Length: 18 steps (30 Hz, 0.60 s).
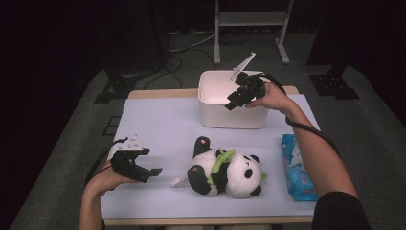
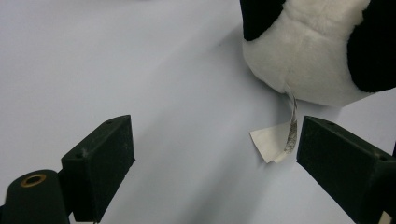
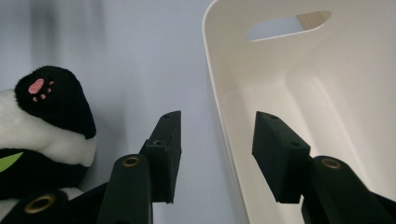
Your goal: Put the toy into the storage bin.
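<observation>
In the left gripper view the black-and-white plush panda [image 2: 313, 51] is cut off by the top and right edges of the frame, so no head or limbs can be made out, and the print on its small white fabric tag [image 2: 276, 140] at lower right is too small to read. In the right gripper view the white plastic bin [image 3: 299, 93] runs out of the frame at the top, right and bottom, and the panda at lower left is cut by the left edge and partly hidden behind the black gripper body. In the high view the lettering on the blue-and-white plastic packet [image 1: 298, 167] at the right is too small to tell, and the dark room in the upper part of the frame swallows most detail.
</observation>
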Motion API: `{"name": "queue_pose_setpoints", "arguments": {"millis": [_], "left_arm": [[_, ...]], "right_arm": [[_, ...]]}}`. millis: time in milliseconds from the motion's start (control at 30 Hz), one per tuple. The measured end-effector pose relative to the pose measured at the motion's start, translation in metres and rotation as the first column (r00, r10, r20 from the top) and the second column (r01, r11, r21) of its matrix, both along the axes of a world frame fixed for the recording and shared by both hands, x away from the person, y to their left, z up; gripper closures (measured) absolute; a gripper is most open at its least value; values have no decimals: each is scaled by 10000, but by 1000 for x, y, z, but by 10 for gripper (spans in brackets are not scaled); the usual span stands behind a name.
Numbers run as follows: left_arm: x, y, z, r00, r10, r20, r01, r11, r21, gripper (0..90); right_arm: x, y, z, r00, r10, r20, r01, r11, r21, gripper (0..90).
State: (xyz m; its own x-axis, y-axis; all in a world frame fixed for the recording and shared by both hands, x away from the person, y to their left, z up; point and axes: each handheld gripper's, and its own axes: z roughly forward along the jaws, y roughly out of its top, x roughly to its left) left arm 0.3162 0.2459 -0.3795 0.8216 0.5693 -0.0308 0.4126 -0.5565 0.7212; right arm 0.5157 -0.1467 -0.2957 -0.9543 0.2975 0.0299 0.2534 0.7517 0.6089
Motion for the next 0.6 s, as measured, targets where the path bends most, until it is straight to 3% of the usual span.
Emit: {"name": "queue_pose_setpoints", "arguments": {"millis": [233, 600], "left_arm": [[1, 1, -1, 10000, -2, -65, 3, 10000, 18, 103], [0, 4, -1, 9999, 42, -98, -42, 10000, -31, 104]], "right_arm": [[6, 6, -5, 9999, 36, -97, -36, 10000, -80, 560], [12, 22, -21, 9973, 71, -736, -110, 9986, -525, 754]]}}
